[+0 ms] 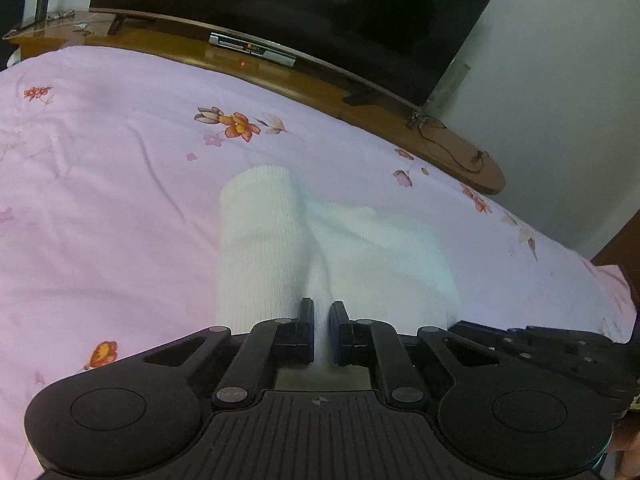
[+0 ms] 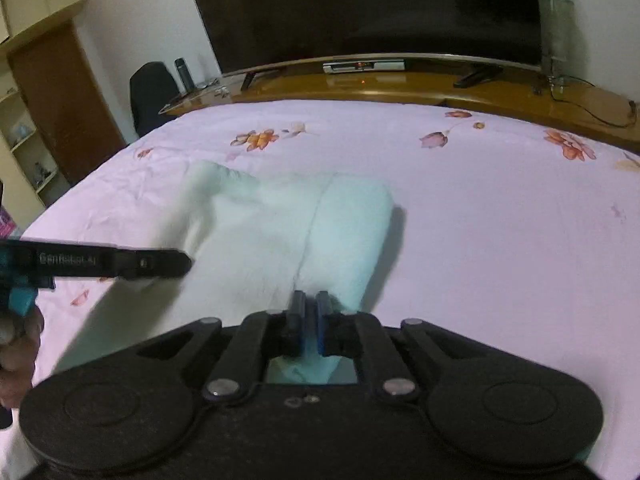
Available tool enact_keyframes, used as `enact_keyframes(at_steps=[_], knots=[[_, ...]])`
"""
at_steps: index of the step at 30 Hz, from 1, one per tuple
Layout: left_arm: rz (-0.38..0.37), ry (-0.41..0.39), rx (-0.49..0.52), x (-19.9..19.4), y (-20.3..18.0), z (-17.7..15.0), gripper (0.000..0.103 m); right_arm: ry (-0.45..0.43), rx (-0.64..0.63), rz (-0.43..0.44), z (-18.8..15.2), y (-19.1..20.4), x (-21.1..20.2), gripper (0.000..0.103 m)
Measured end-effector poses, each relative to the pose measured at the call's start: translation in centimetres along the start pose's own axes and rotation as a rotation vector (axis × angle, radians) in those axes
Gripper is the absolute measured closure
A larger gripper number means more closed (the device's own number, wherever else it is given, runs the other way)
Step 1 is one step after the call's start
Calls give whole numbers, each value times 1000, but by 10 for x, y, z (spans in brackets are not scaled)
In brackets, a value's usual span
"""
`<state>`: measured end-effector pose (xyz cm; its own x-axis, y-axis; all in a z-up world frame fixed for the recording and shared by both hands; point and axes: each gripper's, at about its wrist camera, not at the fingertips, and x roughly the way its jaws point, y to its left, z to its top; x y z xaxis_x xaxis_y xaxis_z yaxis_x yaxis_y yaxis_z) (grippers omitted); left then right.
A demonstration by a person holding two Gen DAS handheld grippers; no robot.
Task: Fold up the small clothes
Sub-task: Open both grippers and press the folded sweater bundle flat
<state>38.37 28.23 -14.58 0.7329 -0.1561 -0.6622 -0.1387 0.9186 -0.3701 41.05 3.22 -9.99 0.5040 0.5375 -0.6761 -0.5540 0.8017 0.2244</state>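
Observation:
A small white knit garment (image 1: 320, 240) lies on the pink floral bedsheet (image 1: 100, 200), with one sleeve or leg folded up as a ribbed tube at its left. My left gripper (image 1: 320, 312) is shut on the garment's near edge, white cloth showing between its fingers. In the right wrist view the same garment (image 2: 272, 232) looks pale mint-white. My right gripper (image 2: 310, 304) is shut on its near right edge. The left gripper (image 2: 184, 266) shows there from the side, at the garment's left edge.
A wooden TV bench (image 1: 304, 80) runs along the bed's far edge with a large dark TV (image 1: 280, 8), a set-top box (image 1: 252, 48) and cables (image 1: 448, 144). A dark chair (image 2: 154, 92) and wooden shelving (image 2: 44, 112) stand at the left.

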Motion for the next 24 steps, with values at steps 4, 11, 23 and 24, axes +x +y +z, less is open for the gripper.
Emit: enact_keyframes(at_steps=[4, 11, 23, 24], knots=[[34, -70, 60, -19, -10, 5, 92, -30, 22, 18, 4, -10, -12, 96], [56, -70, 134, 1, -20, 36, 65, -122, 47, -21, 31, -14, -22, 88], [136, -119, 182, -21, -17, 22, 65, -40, 85, -7, 40, -26, 4, 86], [132, -128, 178, -28, -17, 17, 65, -60, 71, 0, 37, -23, -5, 85]])
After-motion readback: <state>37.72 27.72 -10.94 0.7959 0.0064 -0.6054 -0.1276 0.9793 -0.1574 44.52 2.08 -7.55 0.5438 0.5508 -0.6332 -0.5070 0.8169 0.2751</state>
